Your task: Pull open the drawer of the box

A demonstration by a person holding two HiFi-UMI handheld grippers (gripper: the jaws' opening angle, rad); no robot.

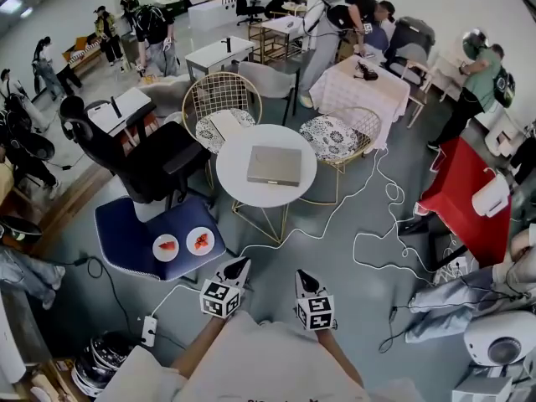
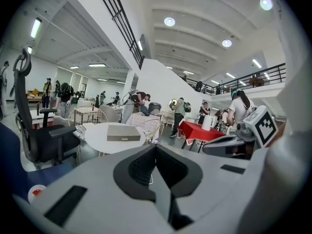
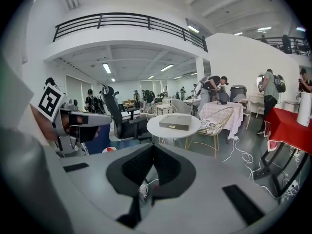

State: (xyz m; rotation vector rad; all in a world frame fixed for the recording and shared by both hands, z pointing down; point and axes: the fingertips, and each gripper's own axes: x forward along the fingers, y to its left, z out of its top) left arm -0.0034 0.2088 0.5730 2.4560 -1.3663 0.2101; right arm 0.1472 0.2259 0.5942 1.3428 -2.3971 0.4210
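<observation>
A flat grey box point(image 1: 274, 165) lies on a round white table point(image 1: 243, 193), well ahead of both grippers; it has a small handle on the side that faces me point(image 3: 174, 123). My left gripper point(image 1: 237, 268) and right gripper point(image 1: 303, 280) hang side by side over the floor, close to my body, both pointing toward the table. In the left gripper view the box point(image 2: 124, 132) lies far beyond the jaws, which stand closed with nothing between them. The right gripper's jaws point(image 3: 152, 150) are likewise shut and empty.
A black office chair point(image 1: 142, 153) and a blue stool point(image 1: 134, 233) bearing two plates point(image 1: 182, 244) stand left of the table. Wire chairs point(image 1: 222, 107) point(image 1: 339, 136) stand behind it. White cables point(image 1: 377, 224) trail over the floor at right, near a red table point(image 1: 465, 195). Several people stand around.
</observation>
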